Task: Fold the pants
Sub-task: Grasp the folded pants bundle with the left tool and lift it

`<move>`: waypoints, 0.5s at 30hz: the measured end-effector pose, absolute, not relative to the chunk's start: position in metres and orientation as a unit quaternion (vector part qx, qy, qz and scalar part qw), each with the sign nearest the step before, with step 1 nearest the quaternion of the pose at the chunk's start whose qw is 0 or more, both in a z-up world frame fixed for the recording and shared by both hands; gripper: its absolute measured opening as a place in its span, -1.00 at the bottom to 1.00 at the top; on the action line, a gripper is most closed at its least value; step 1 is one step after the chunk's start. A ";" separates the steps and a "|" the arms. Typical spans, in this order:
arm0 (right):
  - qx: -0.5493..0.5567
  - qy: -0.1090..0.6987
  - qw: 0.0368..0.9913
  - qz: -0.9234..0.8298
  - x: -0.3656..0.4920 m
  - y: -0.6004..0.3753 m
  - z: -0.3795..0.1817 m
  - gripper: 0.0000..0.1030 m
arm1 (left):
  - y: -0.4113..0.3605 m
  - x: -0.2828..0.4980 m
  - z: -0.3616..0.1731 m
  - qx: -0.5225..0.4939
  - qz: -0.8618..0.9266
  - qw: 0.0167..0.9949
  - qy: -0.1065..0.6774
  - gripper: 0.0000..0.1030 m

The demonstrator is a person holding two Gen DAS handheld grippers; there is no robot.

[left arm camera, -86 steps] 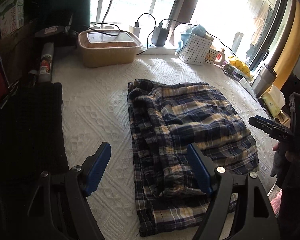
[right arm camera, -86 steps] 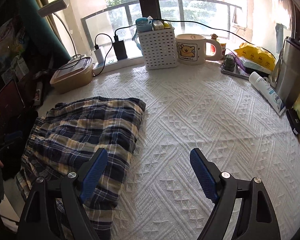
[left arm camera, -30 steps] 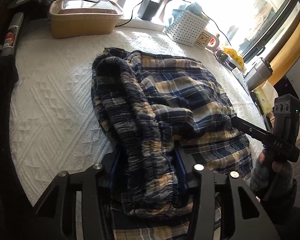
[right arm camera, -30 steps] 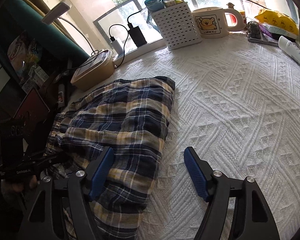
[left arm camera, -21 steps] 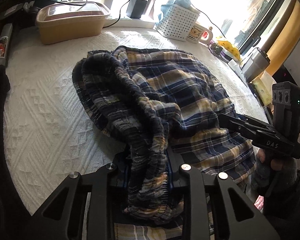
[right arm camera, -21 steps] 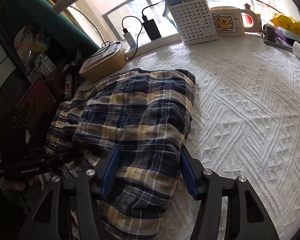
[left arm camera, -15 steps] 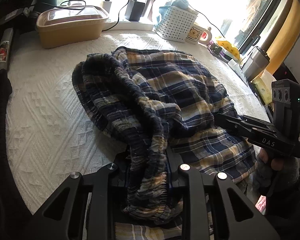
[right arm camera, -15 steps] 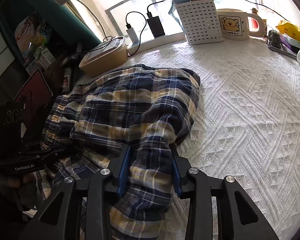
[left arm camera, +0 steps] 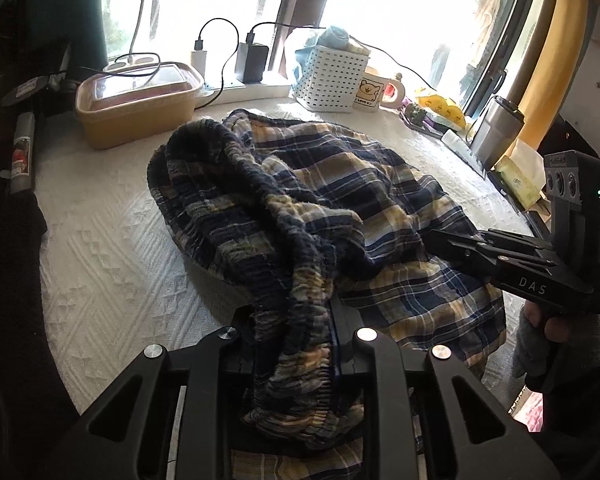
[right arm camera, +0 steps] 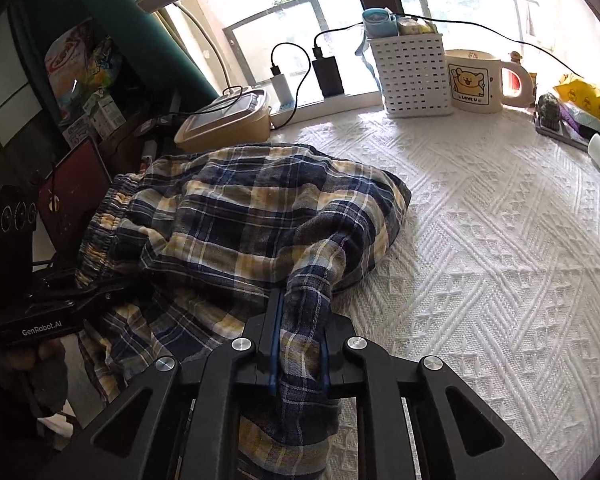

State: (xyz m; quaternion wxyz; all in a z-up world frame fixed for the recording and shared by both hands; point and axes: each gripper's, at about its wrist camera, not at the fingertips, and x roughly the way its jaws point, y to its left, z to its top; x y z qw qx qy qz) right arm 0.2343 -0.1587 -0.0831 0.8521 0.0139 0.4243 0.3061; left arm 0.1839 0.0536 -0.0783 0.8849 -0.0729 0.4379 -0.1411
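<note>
White bedspread by window: left gripper pinching pants waistband, right gripper just closed on opposite edge, prob to lift for next fold.

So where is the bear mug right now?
The bear mug stands at the table's far edge by the window, just right of the white basket in the right wrist view, well beyond the pants.

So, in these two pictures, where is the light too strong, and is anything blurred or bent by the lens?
Left wrist view: the window is blown out white, and the left side falls into near-black shadow. Right wrist view: exposure is more even, with sunlight raking across the white bedspread. Both views: fisheye bends the edges, and the plaid pants stay sharp with no motion blur.
</note>
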 end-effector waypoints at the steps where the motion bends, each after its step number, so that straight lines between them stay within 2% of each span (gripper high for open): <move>1: 0.012 0.421 0.854 0.304 0.233 -0.160 -0.081 -0.72 | 0.053 0.183 -0.077 -0.072 -0.142 0.886 0.436 -0.58; 15: 0.000 0.367 0.879 0.304 0.215 -0.170 -0.032 -0.72 | 0.053 0.163 -0.043 -0.060 -0.146 0.910 0.383 -0.58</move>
